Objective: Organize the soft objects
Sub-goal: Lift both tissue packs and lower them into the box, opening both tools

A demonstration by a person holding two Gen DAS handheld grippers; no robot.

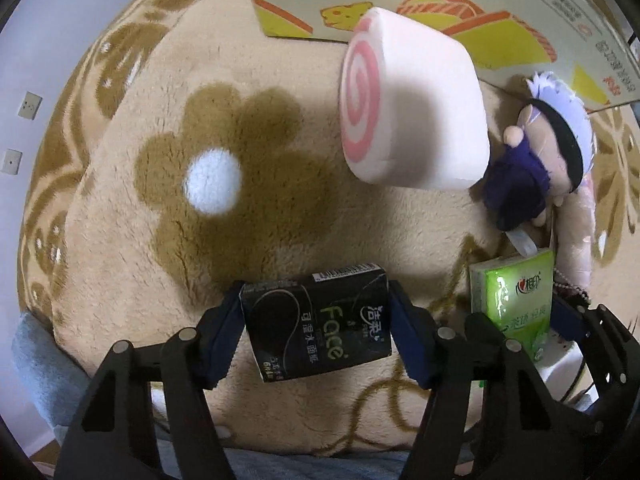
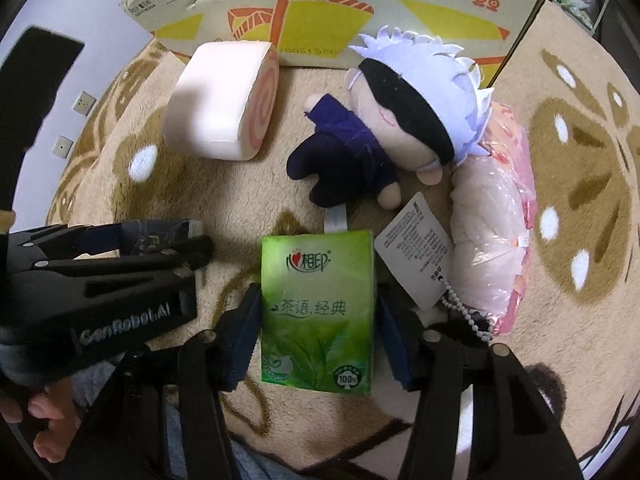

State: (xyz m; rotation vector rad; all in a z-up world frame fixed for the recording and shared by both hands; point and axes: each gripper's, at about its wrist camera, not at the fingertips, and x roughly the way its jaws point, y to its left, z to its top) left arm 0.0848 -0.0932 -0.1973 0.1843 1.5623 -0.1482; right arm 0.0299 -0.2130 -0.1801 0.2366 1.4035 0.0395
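Left gripper (image 1: 316, 320) closed on black tissue pack (image 1: 316, 324), held above beige flower rug (image 1: 208, 184). Right gripper (image 2: 316, 312) clamped on green tissue pack (image 2: 318, 312), just beside. Ahead, near cardboard box (image 2: 400, 20): swirl-roll plush (image 2: 220, 100), white-haired plush doll (image 2: 384, 128).

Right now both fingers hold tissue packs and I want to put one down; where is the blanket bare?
Bare: the flower patch left of the swirl cushion. Crowded: right side, where the plush doll, its tag and the pink bag bunch before the cardboard box.
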